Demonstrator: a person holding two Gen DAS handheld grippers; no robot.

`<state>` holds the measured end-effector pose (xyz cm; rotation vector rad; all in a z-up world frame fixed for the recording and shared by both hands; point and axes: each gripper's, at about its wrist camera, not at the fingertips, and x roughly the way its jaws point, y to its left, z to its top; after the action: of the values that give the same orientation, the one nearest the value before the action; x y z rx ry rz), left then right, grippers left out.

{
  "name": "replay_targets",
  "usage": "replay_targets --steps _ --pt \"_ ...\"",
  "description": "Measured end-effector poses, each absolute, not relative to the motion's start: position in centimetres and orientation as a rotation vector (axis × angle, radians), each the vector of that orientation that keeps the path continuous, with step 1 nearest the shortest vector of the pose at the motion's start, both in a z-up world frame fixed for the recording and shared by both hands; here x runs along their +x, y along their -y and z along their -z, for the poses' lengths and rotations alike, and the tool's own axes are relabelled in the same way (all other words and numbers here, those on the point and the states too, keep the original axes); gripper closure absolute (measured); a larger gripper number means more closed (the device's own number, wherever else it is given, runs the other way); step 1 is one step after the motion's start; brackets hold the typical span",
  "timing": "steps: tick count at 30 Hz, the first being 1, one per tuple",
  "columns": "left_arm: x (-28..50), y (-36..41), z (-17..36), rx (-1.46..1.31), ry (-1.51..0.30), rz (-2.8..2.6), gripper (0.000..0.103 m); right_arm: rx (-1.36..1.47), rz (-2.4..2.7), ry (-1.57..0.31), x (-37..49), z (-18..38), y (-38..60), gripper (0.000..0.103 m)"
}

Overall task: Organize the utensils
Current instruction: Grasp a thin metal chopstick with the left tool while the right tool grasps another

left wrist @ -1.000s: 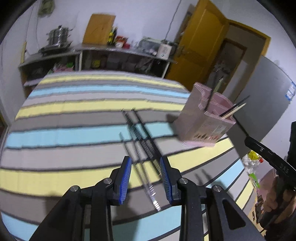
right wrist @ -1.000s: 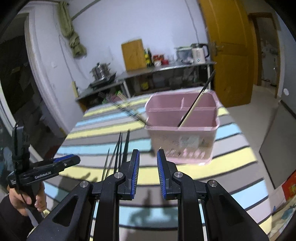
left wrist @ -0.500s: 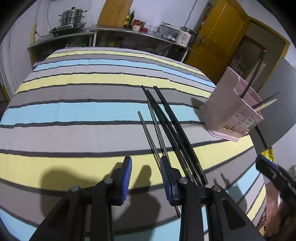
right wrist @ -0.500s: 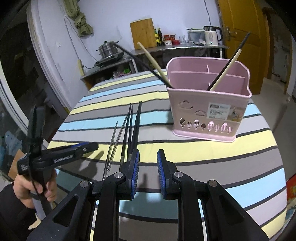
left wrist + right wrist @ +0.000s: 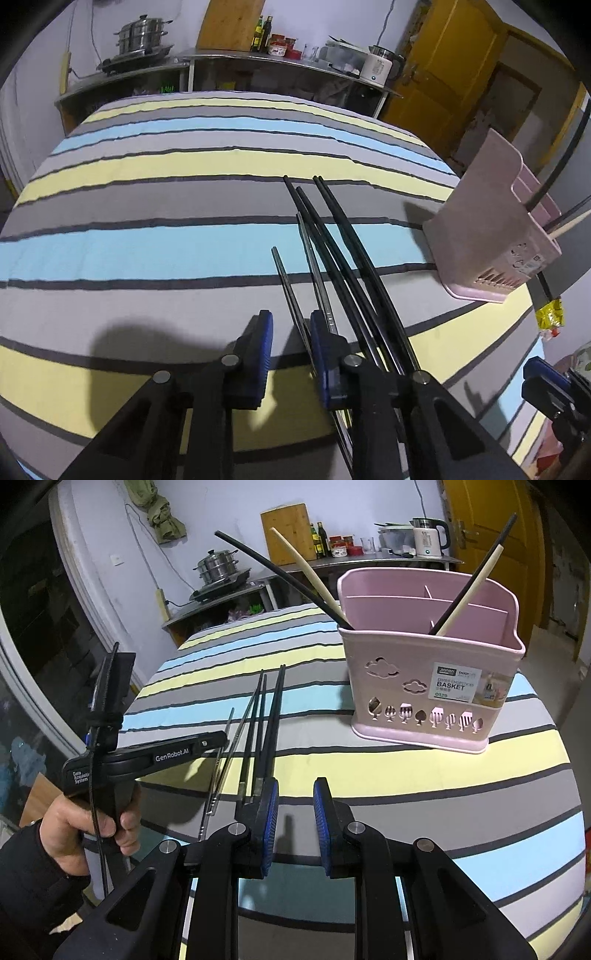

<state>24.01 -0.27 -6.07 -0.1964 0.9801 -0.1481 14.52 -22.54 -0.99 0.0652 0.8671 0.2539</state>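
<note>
Striped cloth in yellow, blue and grey covers the tabletop (image 5: pixel 424 775), with a steel shelf of pots and bottles (image 5: pixel 258 59) behind it. Three long black chopsticks (image 5: pixel 332 236) and two thin metal chopsticks (image 5: pixel 291 295) lie side by side on the cloth. To their right stands a pink plastic divided utensil basket (image 5: pixel 432 672) holding black and pale wooden chopsticks that lean outward. Low over the near ends of the metal pair, the left claw (image 5: pixel 290 350) is parted and empty. The right claw (image 5: pixel 295 816) is also spread, gripping nothing, in front of the basket.
</note>
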Motion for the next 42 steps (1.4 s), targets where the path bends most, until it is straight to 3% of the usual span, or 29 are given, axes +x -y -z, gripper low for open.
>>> replay_targets --steps 6,13,42 --pt "24.5 1.2 6.2 -0.111 -0.963 0.133 0.095 0.064 -0.261 -0.880 15.3 1.6 22.1 0.083" --pt "24.2 0.1 6.1 -0.057 -0.957 0.138 0.097 0.036 -0.281 -0.890 16.4 2.0 20.6 0.083" --pt "23.3 -9.2 6.4 -0.245 -0.947 0.075 0.097 -0.002 -0.359 -1.013 27.4 6.2 12.5 0.083"
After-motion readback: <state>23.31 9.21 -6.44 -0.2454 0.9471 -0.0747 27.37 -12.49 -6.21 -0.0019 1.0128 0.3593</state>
